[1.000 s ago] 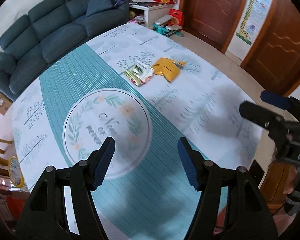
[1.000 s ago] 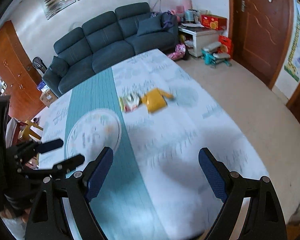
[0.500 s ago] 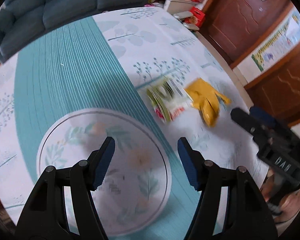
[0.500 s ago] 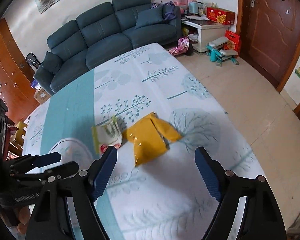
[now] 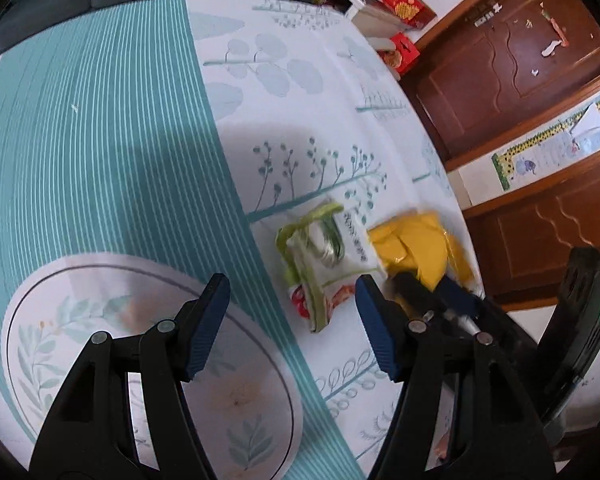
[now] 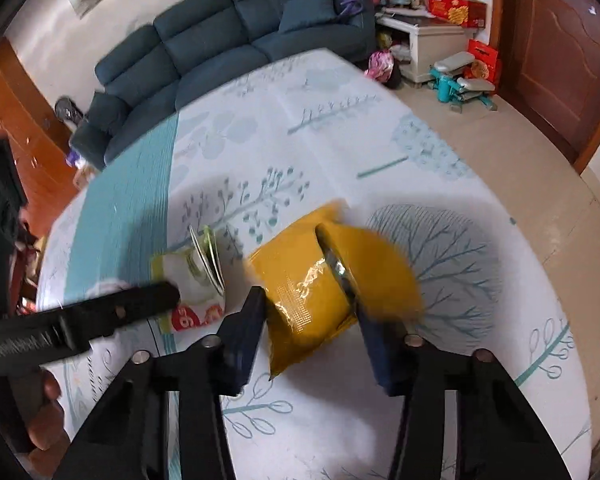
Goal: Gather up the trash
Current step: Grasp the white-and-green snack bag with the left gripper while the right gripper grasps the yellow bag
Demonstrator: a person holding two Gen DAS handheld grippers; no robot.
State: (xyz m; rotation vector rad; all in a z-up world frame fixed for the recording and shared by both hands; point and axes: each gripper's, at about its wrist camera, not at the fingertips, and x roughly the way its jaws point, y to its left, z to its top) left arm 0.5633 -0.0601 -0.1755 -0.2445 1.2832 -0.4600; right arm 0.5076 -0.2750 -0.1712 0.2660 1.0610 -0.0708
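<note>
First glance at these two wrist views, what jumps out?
The yellow bag on the patterned tablecloth, sitting between the fingers of the right gripper, whose jaws are closing around it. Just left of it lies a green-and-white wrapper, with the left gripper hovering open right over it. Behind the table, a dark blue sofa fills the back wall.
</note>
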